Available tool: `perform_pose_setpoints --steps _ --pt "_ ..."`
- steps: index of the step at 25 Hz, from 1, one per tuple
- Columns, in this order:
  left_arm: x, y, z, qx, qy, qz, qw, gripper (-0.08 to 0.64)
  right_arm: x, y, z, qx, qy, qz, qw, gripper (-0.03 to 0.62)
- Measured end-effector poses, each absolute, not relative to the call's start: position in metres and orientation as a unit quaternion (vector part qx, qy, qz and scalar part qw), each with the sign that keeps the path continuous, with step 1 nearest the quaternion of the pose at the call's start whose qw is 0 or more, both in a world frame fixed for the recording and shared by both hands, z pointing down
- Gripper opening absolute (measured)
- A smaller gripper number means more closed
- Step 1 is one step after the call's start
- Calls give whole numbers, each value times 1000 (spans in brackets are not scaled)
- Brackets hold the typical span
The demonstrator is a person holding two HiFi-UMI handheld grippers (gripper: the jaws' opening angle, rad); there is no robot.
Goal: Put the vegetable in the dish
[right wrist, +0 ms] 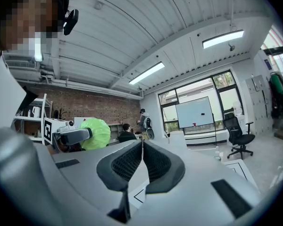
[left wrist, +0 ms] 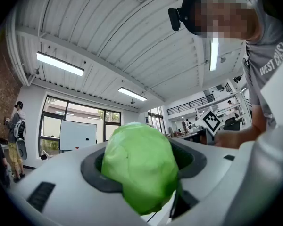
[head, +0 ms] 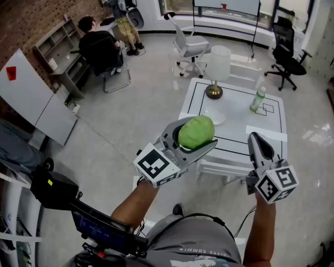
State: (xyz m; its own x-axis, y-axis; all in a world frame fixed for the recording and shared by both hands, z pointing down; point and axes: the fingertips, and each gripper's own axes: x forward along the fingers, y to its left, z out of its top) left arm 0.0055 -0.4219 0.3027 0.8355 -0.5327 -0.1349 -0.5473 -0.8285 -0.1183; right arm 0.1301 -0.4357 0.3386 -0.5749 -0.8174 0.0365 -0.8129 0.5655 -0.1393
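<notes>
Left gripper (head: 199, 134): jaws clamped on green cabbage (head: 196, 130), held up in the air | right gripper (head: 258, 144): jaws together, empty | dish (head: 215, 116): on counter (head: 239, 130), just ahead of and below cabbage, nearer left gripper | next, likely: carry forward, lower.

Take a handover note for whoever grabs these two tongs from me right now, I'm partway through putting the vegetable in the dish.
Left tongs: shut on the green vegetable, held up in the air, short of the table.
Right tongs: shut, nothing in them, raised beside the left.
Dish: white, on the near part of the table, partly hidden behind the vegetable in the head view. The part that shows is bare.
Done: the vegetable is gripped and off any surface.
Left: carry it over the dish, lower it in, open the left tongs. A bottle stands further back on the table, out of the likely path.
</notes>
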Motion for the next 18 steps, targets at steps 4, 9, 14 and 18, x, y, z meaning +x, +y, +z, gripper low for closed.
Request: perform_pose_setpoints --steps 4,9,14,18 --pt "-14 -434 305 -957 274 49 78 295 111 -448 340 -469 880 -68 18 8" --pt "-36 -447 305 -959 268 56 79 295 91 -456 339 -477 877 -62 17 8" --pt "-40 -457 308 -960 263 61 74 295 88 -463 342 -483 874 -62 8 8" --pt "-38 -472 311 -959 269 58 67 295 94 -479 344 -482 874 -68 3 8"
